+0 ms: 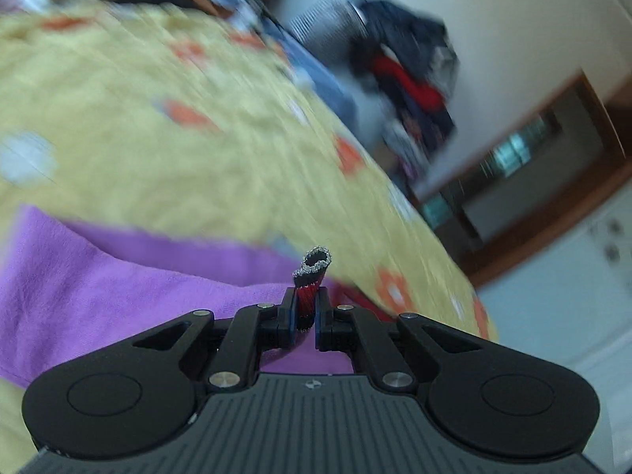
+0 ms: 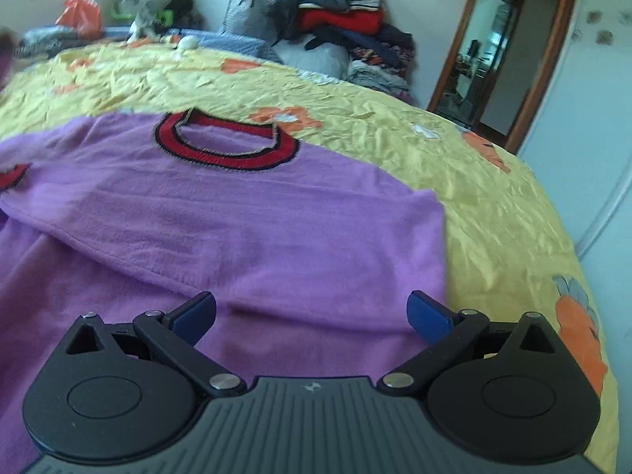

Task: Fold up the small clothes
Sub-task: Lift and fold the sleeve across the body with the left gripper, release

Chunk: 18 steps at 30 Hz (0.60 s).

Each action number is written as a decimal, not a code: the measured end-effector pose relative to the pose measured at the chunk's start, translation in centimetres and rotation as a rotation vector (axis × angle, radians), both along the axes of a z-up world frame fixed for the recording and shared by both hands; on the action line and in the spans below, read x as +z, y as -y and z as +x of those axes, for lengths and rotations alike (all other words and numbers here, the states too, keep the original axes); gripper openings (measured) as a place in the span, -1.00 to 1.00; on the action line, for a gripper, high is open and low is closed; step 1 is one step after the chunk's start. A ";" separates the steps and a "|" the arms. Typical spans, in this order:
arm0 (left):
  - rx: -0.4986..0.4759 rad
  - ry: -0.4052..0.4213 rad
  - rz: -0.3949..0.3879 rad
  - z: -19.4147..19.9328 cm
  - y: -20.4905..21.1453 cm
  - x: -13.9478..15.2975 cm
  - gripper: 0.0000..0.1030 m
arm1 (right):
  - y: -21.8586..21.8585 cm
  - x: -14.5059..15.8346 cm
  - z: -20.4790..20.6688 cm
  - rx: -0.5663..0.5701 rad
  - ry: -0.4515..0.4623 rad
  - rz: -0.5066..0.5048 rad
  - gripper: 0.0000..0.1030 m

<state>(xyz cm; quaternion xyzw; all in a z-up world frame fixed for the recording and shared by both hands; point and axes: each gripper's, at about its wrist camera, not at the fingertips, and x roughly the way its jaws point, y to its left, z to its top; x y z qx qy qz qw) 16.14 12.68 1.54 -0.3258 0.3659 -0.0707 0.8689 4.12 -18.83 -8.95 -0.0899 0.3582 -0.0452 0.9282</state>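
A small purple sweater (image 2: 245, 217) lies spread on the yellow flowered bedspread (image 2: 493, 205), its red and black collar (image 2: 225, 142) at the far side. One red cuff (image 2: 12, 177) shows at the left edge. My right gripper (image 2: 312, 316) is open and empty, hovering low over the sweater's near part. In the left wrist view, which is blurred, my left gripper (image 1: 308, 300) is shut on a red ribbed cuff with a grey edge (image 1: 312, 276), held above the purple sweater (image 1: 118, 284).
A pile of dark and red clothes (image 2: 339, 19) and a grey pillow (image 2: 316, 55) lie at the bed's far end. An orange bag (image 2: 79, 14) sits at the far left. A wooden doorway (image 2: 497, 51) and a white wardrobe (image 2: 592, 118) stand to the right.
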 end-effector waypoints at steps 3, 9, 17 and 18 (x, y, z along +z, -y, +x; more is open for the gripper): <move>-0.078 -0.055 0.005 2.2 6.2 -2.5 -0.87 | 1.6 0.8 -1.2 -0.039 0.020 0.046 1.00; -0.205 -0.126 0.036 4.5 14.8 -6.2 -0.87 | 4.2 2.0 -3.1 -0.065 0.033 0.075 1.00; -0.317 -0.071 -0.015 3.1 16.2 -5.7 -0.05 | 6.4 3.2 -4.0 -0.034 0.067 0.240 1.00; -0.296 -0.049 0.011 2.7 15.3 -4.8 0.65 | 6.8 3.5 -4.0 -0.007 0.077 0.327 1.00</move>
